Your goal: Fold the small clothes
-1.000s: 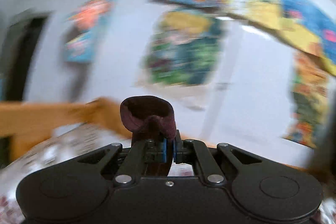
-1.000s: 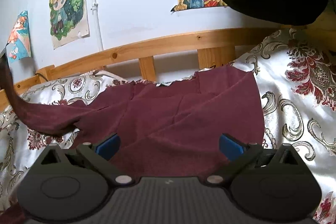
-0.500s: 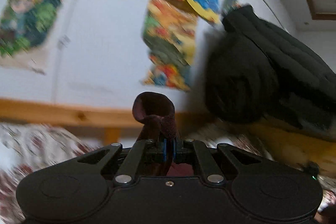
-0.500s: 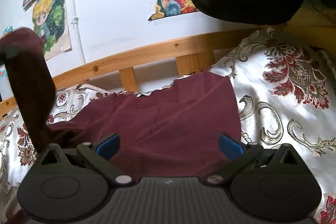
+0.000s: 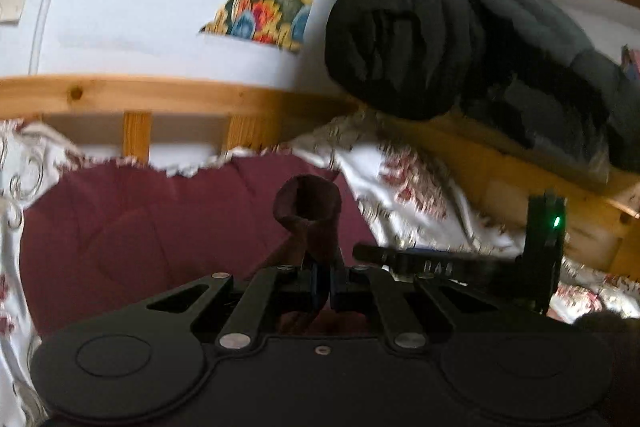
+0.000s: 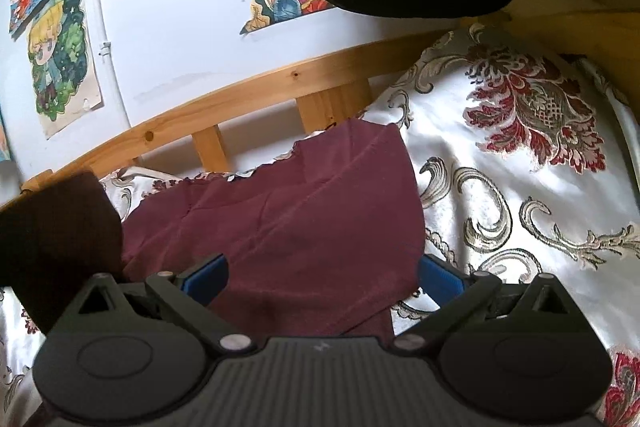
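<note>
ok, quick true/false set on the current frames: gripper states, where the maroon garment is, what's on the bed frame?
1. The left hand-held gripper is shut on a sleeve cuff of the maroon garment. True.
2. The right hand-held gripper is clamped on the garment. False: its jaws stand wide open, the garment lying between them.
3. The garment lies on a floral bedspread. True.
4. The garment is already folded into a neat square. False: it is still spread out, with the cuff held up.
5. A black jacket rests on the wooden bed frame. True.
</note>
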{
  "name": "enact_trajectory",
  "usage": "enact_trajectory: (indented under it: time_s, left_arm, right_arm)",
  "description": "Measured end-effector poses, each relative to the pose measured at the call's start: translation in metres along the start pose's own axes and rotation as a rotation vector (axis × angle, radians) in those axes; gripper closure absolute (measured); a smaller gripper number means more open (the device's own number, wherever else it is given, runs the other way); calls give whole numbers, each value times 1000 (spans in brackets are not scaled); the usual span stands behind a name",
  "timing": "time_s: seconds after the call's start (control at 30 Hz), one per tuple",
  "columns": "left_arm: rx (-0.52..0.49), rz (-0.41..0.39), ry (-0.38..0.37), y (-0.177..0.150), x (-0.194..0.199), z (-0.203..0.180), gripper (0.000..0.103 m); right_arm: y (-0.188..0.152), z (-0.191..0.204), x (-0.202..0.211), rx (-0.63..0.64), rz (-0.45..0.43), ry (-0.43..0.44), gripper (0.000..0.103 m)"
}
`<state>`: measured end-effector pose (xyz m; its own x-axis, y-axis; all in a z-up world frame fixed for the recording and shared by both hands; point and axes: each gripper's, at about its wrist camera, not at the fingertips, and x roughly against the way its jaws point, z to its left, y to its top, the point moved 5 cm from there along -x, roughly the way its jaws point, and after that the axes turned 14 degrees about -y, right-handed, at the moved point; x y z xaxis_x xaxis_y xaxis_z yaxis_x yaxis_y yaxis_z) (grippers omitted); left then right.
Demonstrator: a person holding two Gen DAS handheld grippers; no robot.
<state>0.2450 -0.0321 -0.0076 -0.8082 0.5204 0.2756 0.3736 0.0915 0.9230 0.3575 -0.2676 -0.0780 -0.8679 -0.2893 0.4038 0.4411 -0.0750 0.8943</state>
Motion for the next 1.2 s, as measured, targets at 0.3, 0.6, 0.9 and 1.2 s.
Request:
enact_trajectory:
  time_s: [0.3,0.6,0.9,1.2]
  left_arm:
    - [98,82,-30,-26,6,3,62]
    - [157,63,345,-12,61,95,40]
    - [211,114,511,25,42,219,41]
    - [165,88,516,42,9,226,97]
  right_arm:
    - [-6,-1,-3,-10,24,11,1]
    - [-31,33,-6,81,153,181,9]
    - [-62,58,-11,223,258,230,26]
    - [-66,66,-1,303,250,247,99]
